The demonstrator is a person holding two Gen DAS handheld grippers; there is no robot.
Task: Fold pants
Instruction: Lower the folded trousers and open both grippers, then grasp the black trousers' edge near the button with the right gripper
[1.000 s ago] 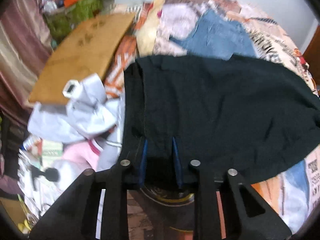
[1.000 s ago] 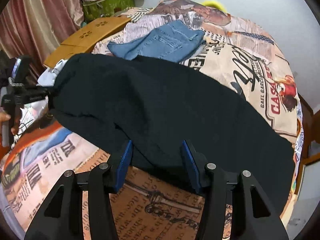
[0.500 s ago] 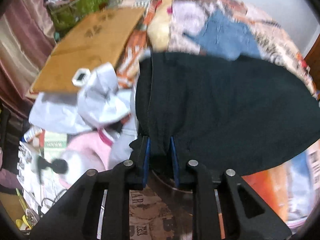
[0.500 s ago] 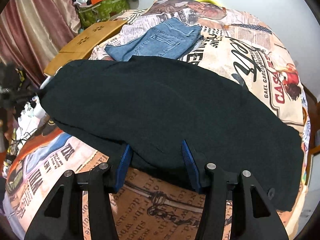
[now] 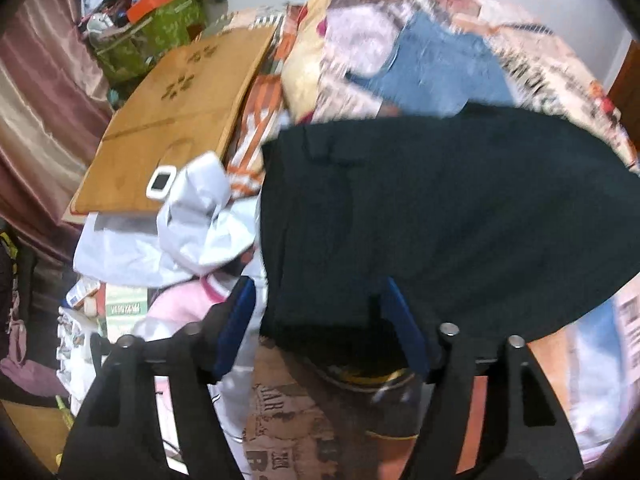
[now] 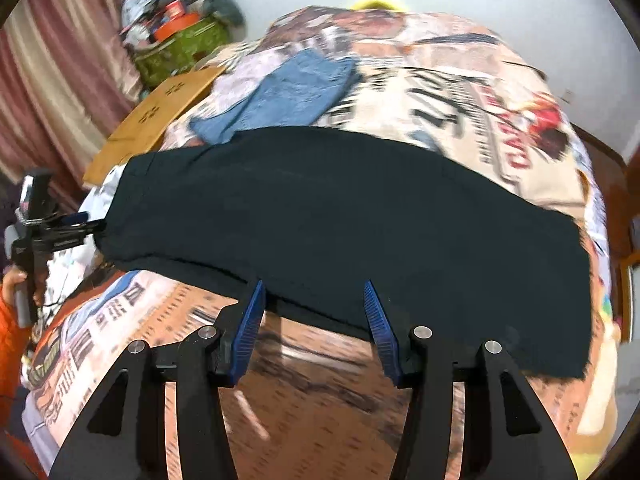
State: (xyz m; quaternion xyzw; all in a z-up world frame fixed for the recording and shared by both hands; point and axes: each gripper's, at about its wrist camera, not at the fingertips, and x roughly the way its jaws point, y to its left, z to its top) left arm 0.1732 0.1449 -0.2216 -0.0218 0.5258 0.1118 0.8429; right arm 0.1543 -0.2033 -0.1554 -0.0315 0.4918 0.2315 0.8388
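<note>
Black pants (image 6: 344,220) spread flat on printed bedsheet (image 6: 460,120), left gripper (image 5: 320,312) jaws apart straddling pants' near corner, right gripper (image 6: 314,304) jaws apart at pants' near edge, folded jeans (image 6: 288,92) beyond pants.

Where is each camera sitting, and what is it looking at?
Left wrist: rides the left gripper, fingers spread, facing the dark pants on the bed; only its black arms show.
Right wrist: rides the right gripper, fingers apart at the pants' near edge; the left gripper and a hand show far left.
Both see the pants, folded blue jeans and wooden board.
</note>
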